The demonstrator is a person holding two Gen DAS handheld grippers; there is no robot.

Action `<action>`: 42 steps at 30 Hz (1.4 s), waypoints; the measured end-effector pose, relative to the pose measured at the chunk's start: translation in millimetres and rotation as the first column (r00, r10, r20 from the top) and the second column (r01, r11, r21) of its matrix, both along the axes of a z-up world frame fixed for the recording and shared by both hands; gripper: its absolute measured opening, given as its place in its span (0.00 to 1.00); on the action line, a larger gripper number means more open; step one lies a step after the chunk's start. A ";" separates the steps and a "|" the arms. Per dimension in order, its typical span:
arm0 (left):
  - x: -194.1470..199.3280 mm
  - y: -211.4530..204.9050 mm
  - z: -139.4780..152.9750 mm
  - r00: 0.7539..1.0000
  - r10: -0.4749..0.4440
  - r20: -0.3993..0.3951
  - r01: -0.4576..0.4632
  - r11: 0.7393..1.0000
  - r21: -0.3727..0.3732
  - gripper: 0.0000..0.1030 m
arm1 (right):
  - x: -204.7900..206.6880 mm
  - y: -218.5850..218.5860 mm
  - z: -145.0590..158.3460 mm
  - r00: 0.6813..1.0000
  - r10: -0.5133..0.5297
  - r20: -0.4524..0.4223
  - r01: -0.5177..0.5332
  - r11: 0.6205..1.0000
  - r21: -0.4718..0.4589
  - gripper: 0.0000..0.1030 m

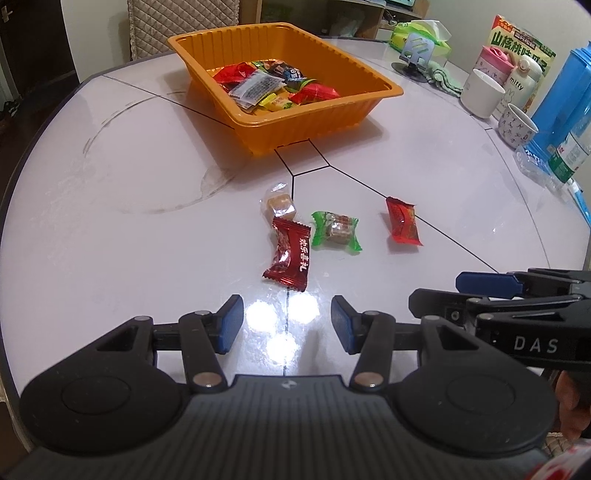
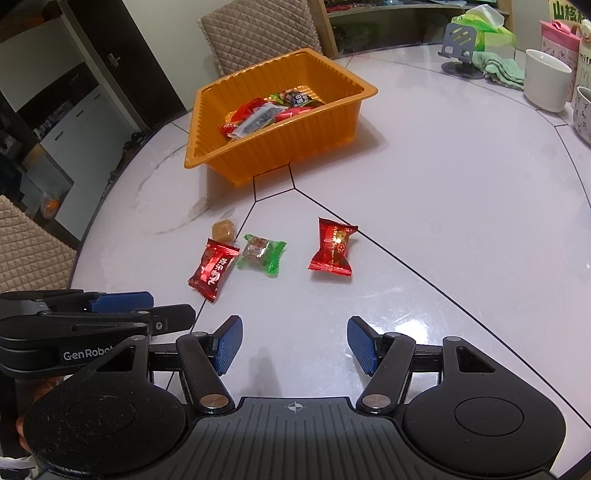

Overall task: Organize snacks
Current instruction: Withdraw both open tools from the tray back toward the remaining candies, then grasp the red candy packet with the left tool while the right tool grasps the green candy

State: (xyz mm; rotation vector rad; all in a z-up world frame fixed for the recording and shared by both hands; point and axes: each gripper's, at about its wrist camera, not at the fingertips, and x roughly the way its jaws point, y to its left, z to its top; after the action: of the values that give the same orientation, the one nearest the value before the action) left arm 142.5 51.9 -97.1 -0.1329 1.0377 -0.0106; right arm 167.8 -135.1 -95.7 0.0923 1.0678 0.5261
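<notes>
An orange tray (image 1: pixel 369 105) (image 2: pixel 325 125) at the far middle of the white table holds several wrapped snacks. Loose snacks lie in front of it: a dark red candy (image 1: pixel 289 254) (image 2: pixel 213 267), a green-wrapped candy (image 1: pixel 335 230) (image 2: pixel 262 252), a bright red packet (image 1: pixel 402 220) (image 2: pixel 333 246) and a clear-wrapped brown cube (image 1: pixel 280 205) (image 2: pixel 224 230). My left gripper (image 1: pixel 287 323) is open and empty, just short of the dark red candy. My right gripper (image 2: pixel 294 341) is open and empty, short of the bright red packet. Each gripper shows at the side of the other's view.
At the right edge stand a white mug (image 1: pixel 482 92) (image 2: pixel 546 79), a patterned cup (image 1: pixel 515 125), a blue jug (image 1: pixel 565 88), a snack box (image 1: pixel 524 40), a phone stand (image 1: pixel 415 55) (image 2: pixel 460 44) and a green cloth (image 1: pixel 445 77). Quilted chairs (image 2: pixel 258 26) surround the table.
</notes>
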 end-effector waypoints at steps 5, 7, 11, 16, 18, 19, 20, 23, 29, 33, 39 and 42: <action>6.5 -1.3 -4.9 1.000 -0.010 -0.001 0.010 1.000 0.015 0.47 | 2.3 0.0 -1.5 1.000 -0.003 -0.004 0.003 1.000 -0.004 0.61; 9.2 -2.0 -6.4 1.000 -0.015 0.001 0.015 1.000 0.021 0.46 | 2.9 0.1 -2.6 1.000 -0.004 -0.006 0.004 1.000 -0.007 0.61; 15.6 -5.5 -9.4 0.999 -0.038 0.016 0.037 0.998 0.048 0.46 | 4.2 -0.3 -4.5 1.000 -0.006 -0.011 0.006 1.000 -0.010 0.61; 23.2 -7.6 -15.1 0.998 -0.058 0.028 0.056 0.995 0.084 0.46 | 5.4 -2.8 -5.7 1.000 -0.016 -0.013 0.016 1.000 -0.010 0.61; 26.1 -7.7 -16.0 0.997 -0.071 0.038 0.067 0.994 0.091 0.46 | 6.1 -2.8 -6.4 1.000 -0.018 -0.015 0.018 1.000 -0.010 0.61; 28.1 -7.8 -16.7 0.997 -0.073 0.040 0.069 0.993 0.094 0.46 | 6.3 -3.0 -6.8 1.000 -0.019 -0.016 0.019 1.000 -0.011 0.61; 30.5 -7.9 -17.7 0.997 -0.074 0.038 0.070 0.993 0.098 0.45 | 6.4 -3.6 -7.3 1.000 -0.020 -0.018 0.020 1.000 -0.012 0.61; 36.0 -9.2 -19.5 0.996 -0.084 0.040 0.079 0.992 0.098 0.41 | 7.4 -3.8 -8.1 1.000 -0.021 -0.021 0.021 1.000 -0.013 0.61; 43.2 -10.8 -25.0 0.995 -0.094 0.036 0.090 0.990 0.112 0.29 | 7.6 -3.2 -8.6 1.000 -0.018 -0.020 0.017 1.000 -0.014 0.61; 40.0 -10.3 -25.5 0.994 -0.102 0.043 0.096 0.989 0.116 0.23 | 8.1 -0.7 -8.8 1.000 -0.009 -0.017 0.009 1.000 -0.012 0.61; 32.3 -2.4 -25.0 0.996 -0.086 0.037 0.082 0.992 0.099 0.22 | 9.0 7.6 -7.1 0.999 0.036 0.025 -0.035 0.999 -0.022 0.61; 27.2 5.2 -24.5 0.998 -0.062 0.030 0.059 0.994 0.095 0.22 | 9.2 16.2 -4.7 0.992 0.097 0.080 -0.094 0.995 -0.041 0.61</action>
State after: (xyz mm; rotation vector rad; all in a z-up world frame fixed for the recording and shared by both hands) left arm 169.7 57.0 -121.6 -0.0151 1.0072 -0.0189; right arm 177.0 -118.9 -100.4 -0.0131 1.0054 0.5912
